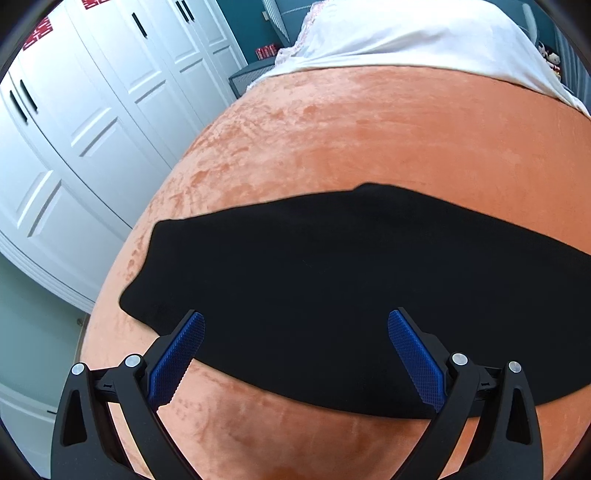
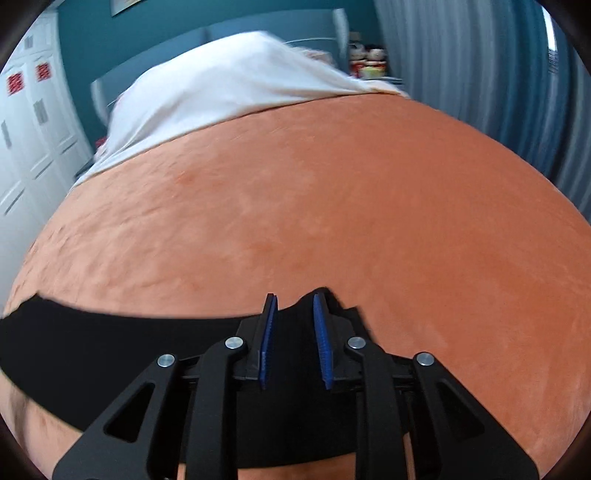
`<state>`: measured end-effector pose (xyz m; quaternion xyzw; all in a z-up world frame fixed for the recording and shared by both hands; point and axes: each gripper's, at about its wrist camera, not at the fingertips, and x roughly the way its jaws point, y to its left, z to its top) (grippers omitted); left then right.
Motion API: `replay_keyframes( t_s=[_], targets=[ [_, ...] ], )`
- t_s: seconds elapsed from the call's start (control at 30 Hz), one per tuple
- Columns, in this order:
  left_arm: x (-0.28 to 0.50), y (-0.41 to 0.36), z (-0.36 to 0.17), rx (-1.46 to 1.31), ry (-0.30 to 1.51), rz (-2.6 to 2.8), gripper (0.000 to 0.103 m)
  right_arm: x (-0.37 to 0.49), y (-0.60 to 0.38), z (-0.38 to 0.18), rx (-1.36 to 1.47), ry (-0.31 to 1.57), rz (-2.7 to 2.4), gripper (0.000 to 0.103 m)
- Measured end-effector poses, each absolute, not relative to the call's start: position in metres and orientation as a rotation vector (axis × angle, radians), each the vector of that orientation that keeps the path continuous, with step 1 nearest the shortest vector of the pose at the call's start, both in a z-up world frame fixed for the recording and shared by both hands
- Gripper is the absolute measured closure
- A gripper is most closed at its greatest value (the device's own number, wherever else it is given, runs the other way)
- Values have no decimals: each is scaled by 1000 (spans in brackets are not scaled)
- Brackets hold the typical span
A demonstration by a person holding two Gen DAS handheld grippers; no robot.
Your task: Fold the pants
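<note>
Black pants [image 1: 332, 288] lie flat in a long band across an orange velvety bed cover [image 1: 369, 140]. My left gripper [image 1: 295, 325] is open wide, hovering just above the near edge of the pants, close to their left end, with blue pads [image 1: 177, 354] apart. In the right wrist view the pants [image 2: 110, 339] stretch away to the left. My right gripper [image 2: 294, 306] is nearly closed around a raised bunch of black fabric at the pants' right end, with blue pads [image 2: 267, 339] on both sides of it.
A white sheet or pillow [image 1: 406, 33] lies at the far end of the bed [image 2: 229, 85]. White wardrobe doors [image 1: 92, 110] stand to the left. Grey curtains [image 2: 480, 74] hang at the right. Small figurines [image 2: 369, 59] sit beyond the bed.
</note>
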<state>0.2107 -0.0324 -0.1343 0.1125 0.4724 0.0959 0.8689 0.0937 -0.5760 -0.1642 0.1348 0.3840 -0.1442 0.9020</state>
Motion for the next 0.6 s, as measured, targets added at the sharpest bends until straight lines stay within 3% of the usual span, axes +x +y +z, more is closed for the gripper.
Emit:
replay_keyframes(
  t_s=[0.1,0.17,0.3,0.5,0.6],
  targets=[
    [210,-32,-141,242,998,218,5,104,-585,-213,253,980,-329,85],
    [207,-26,-142,244,994,227,5,93,-587,-194,283,918,-413,80],
    [205,-3,-152,240,1009,269,5,100,-522,-149,259,794,-261,80],
    [204,43,-164,229,1047,322,5,138,-430,-223,145,995,-95,81],
    [204,71,-166,214,1036,339,5,131,-414,-198,204,956,-156,77]
  ],
)
